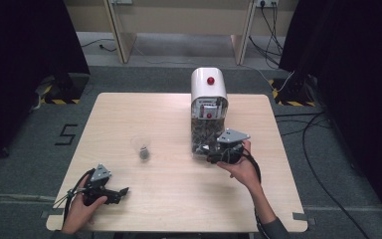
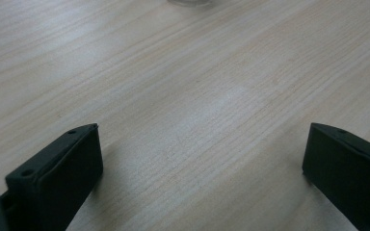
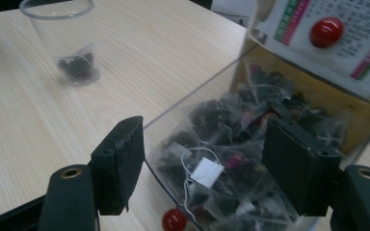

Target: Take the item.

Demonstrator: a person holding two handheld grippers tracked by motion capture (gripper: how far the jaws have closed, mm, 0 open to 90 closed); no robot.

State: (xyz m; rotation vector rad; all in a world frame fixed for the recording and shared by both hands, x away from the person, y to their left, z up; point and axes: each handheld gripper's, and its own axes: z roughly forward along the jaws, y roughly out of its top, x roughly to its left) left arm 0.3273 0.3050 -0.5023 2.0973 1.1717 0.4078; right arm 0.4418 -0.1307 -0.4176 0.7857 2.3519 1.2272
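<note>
From the high view, your right gripper (image 1: 218, 155) sits at the open front of the white dispenser (image 1: 208, 87), in the clear bin (image 1: 199, 139) of tea sachets, while your left gripper (image 1: 110, 193) rests near the table's (image 1: 144, 109) front-left corner. The plastic cup (image 1: 143, 149) stands between them, something dark inside. The wood is pale and bare; grey carpet and trailing cables surround it.

In the left gripper view, the jaws are spread wide over bare tabletop, holding nothing.

In the right gripper view, your jaws stand apart around the heap of sachets (image 3: 231, 144) — nothing pinched yet. Aim for one sachet's paper tag (image 3: 206, 172) or top edge, I'd judge, and close slowly so neighbours don't lift with it — the cup (image 3: 70, 41) waits well apart.
</note>
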